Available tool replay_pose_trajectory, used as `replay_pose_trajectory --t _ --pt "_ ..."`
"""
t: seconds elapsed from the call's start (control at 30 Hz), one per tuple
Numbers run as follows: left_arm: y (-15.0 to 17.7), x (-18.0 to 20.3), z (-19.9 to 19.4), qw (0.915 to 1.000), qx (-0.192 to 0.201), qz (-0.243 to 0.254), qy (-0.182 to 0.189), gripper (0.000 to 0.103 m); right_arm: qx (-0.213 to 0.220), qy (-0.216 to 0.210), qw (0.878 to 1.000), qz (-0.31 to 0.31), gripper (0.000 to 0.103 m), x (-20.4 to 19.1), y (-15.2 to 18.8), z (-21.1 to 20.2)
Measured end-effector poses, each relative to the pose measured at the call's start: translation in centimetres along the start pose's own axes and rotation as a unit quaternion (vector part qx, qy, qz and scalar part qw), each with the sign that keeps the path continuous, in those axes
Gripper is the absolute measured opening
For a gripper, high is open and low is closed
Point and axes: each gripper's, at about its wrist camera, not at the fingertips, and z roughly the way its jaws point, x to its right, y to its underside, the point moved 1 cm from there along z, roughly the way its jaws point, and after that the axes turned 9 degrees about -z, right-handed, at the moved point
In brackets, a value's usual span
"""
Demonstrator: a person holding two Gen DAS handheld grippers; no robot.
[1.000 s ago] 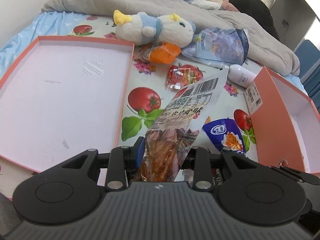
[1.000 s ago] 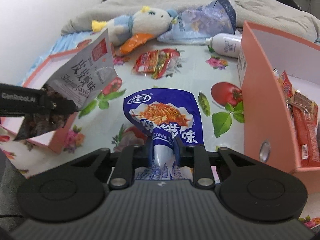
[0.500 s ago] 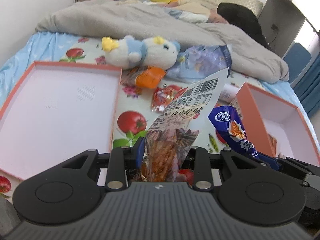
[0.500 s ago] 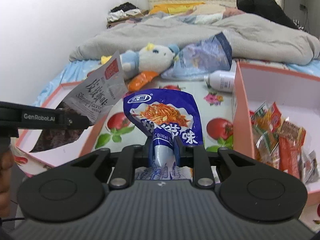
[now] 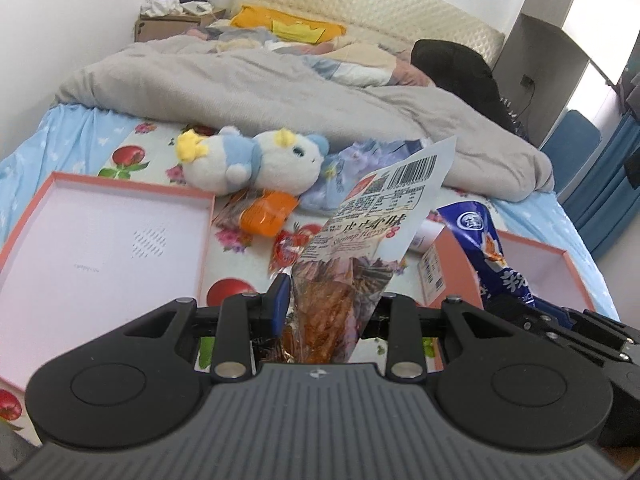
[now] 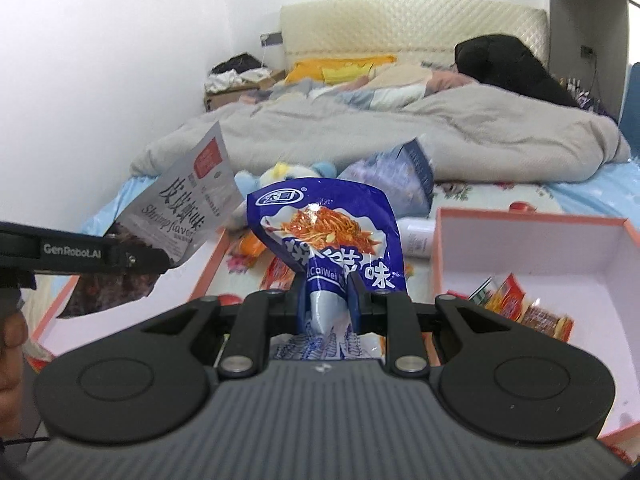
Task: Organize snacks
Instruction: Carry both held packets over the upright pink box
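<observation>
My left gripper [image 5: 326, 300] is shut on a silver shrimp-flavour snack bag [image 5: 376, 224], held up above the bed; the same bag [image 6: 188, 200] shows at the left of the right wrist view. My right gripper [image 6: 329, 292] is shut on a blue snack bag [image 6: 328, 224], which also stands at the right in the left wrist view as the blue snack bag [image 5: 486, 248]. Below and to the right lies an orange box [image 6: 532, 256] with several small snack packets [image 6: 516, 308] in it. An empty orange lid [image 5: 100, 248] lies on the left.
A plush toy [image 5: 256, 160], an orange packet [image 5: 266, 216], a red packet [image 5: 286, 252], a pale blue bag [image 6: 396, 180] and a white bottle [image 6: 418, 236] lie on the fruit-print sheet. A grey duvet [image 5: 280, 88] covers the far half of the bed. A person's hand [image 6: 10, 344] shows at far left.
Both grippers have risen with their bags still held, and both views now tilt up toward the headboard. The blue bag came off the sheet and now hangs beside the orange box.
</observation>
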Motion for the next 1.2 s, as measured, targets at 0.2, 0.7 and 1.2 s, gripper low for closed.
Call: replay_pose_trajectory --t 0.2,0.7,1.2 --pt "-1.0 2.1 -0.2 0.9998 0.012 0.008 0.014 0.036 0.020 0.014 1.000 -0.001 0.024 1.7 -1.3 -0.9" --pt "-1.1 8.7 0.8 0.9974 0.014 0.039 0.060 0.036 0.041 0.057 0.998 0.004 0.024 6.3 -1.7 -2.9" --pt "2.0 15.4 5.8 0.9904 -0.042 0.104 0.081 0.036 0.008 0.108 0.993 0.036 0.024 12.2 1.7 -2.1"
